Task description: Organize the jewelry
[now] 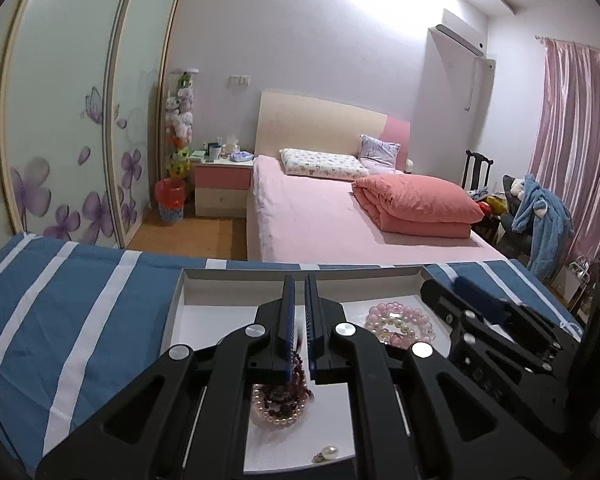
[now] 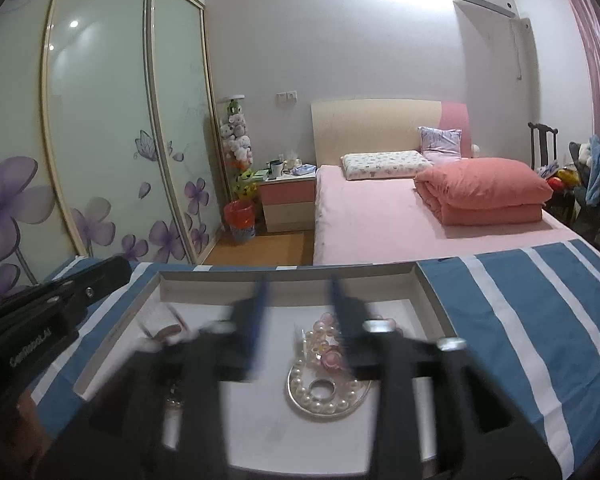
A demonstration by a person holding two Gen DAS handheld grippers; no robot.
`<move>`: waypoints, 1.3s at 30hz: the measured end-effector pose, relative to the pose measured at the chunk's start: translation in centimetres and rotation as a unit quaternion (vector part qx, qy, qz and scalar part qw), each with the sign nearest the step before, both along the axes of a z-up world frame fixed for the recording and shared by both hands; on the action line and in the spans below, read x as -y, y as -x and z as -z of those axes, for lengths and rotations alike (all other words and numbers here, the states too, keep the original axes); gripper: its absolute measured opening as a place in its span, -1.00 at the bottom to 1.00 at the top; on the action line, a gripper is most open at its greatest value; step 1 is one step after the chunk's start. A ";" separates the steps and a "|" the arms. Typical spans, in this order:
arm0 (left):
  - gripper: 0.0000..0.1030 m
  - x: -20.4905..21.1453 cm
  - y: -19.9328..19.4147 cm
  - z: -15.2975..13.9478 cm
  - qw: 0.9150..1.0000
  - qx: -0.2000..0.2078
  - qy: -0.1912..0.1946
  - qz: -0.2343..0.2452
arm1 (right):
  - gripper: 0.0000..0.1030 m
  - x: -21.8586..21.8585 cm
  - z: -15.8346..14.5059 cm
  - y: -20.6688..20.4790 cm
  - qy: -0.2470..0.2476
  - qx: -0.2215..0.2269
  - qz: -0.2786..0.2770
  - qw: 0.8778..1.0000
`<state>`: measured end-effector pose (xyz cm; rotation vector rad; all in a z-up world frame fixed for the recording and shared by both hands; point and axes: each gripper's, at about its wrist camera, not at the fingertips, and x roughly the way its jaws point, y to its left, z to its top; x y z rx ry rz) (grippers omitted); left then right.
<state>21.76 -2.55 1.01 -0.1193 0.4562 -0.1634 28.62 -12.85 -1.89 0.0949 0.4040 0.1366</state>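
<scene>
A shallow white tray [image 1: 204, 280] lies on a blue-and-white striped cloth. My left gripper [image 1: 299, 292] is shut on a dark red bead strand [image 1: 298, 376], which hangs over a pearl bracelet [image 1: 278, 414]. A pink bead bracelet [image 1: 398, 320] lies at the tray's right, and a loose pearl earring [image 1: 328, 453] near its front. My right gripper [image 2: 298, 292] is open and blurred above the tray [image 2: 432, 296], over pink beads [image 2: 328, 340] and a round pearl brooch [image 2: 328, 394].
The striped cloth [image 1: 72, 312] covers the surface around the tray. Behind it stand a pink bed [image 1: 340, 208], a nightstand [image 1: 222, 188], sliding wardrobe doors [image 1: 68, 120] and a chair piled with clothes [image 1: 540, 208]. The right gripper's body [image 1: 500, 328] shows beside the tray.
</scene>
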 end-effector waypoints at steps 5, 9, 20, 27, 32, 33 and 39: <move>-0.61 -1.6 0.6 -0.8 1.000 0.003 0.016 -0.016 | -0.10 0.9 -0.7 0.8 -0.008 0.009 0.011 1.000; -0.55 -2.2 1.7 -1.5 1.000 0.009 0.015 -0.023 | -0.10 1.5 -1.2 1.7 -0.014 0.011 0.017 1.000; -0.08 -5.0 8.6 -3.0 0.999 0.024 0.012 -0.044 | 0.07 2.1 -3.1 8.9 -0.019 0.004 0.012 1.000; 0.38 -5.8 12.6 -2.1 0.999 0.013 0.007 -0.051 | 0.83 0.4 -2.8 15.1 -0.008 -0.016 -0.014 1.000; 0.84 -5.8 15.5 -1.8 0.997 0.037 -0.019 -0.062 | 0.92 -0.5 -2.9 18.3 0.007 -0.010 -0.014 1.000; 0.87 -5.8 16.1 -1.8 0.997 0.042 -0.022 -0.063 | 0.92 -0.3 -2.9 18.7 0.006 -0.008 -0.012 1.000; 0.97 -5.8 18.4 -1.7 0.995 0.067 -0.033 -0.072 | 0.92 0.2 -3.3 21.4 0.002 0.013 0.007 1.000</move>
